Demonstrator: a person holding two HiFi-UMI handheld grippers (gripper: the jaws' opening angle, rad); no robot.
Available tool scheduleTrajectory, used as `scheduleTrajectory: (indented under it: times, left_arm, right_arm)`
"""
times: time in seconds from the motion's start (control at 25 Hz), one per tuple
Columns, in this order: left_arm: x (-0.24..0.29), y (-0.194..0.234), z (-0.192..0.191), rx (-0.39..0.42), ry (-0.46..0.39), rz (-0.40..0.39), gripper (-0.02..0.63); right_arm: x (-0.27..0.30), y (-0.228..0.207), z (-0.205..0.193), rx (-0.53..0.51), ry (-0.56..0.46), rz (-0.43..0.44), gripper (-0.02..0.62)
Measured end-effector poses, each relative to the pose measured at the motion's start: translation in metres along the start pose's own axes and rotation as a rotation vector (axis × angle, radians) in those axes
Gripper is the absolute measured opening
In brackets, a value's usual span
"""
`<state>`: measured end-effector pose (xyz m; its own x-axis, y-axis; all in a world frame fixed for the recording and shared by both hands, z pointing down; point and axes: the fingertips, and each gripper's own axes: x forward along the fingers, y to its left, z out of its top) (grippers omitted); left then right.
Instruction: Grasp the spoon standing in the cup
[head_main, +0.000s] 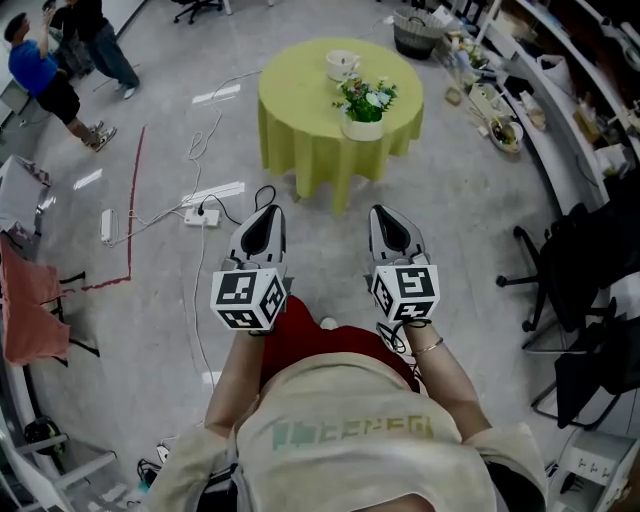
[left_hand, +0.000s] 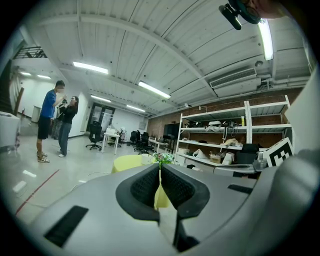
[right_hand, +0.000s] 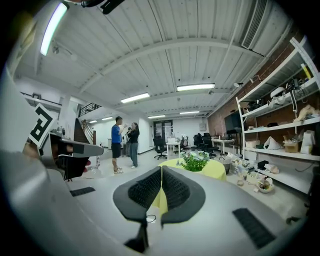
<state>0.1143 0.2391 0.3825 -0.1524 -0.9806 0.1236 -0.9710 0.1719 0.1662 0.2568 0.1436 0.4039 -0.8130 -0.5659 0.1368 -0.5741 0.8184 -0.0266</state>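
- Left gripper (head_main: 262, 218): jaws closed with nothing between them, held low in front of the person, well apart from the table (head_main: 300, 105).
- Right gripper (head_main: 387, 218): jaws closed and empty, level with the left one.
- Cup (head_main: 342, 65): stands on the table's far side, beyond the flower pot (head_main: 363, 108).
- The spoon in it is too small to make out.
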Motion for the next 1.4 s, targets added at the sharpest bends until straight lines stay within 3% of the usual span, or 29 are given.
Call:
scheduleTrajectory:
  times: [0.6, 1.4]
  left_arm:
    - [0.058, 0.043, 0.009, -0.015, 0.016, -0.005, 0.031]
    - [0.207, 0.178, 0.023, -0.06, 0.072, -0.03, 0.031]
  right_arm:
    - [0.068, -0.021, 0.005, 0.024, 0.039, -0.075, 0.037]
    - [0.259, -0.013, 0.013, 0.009, 0.106, -0.076, 0.037]
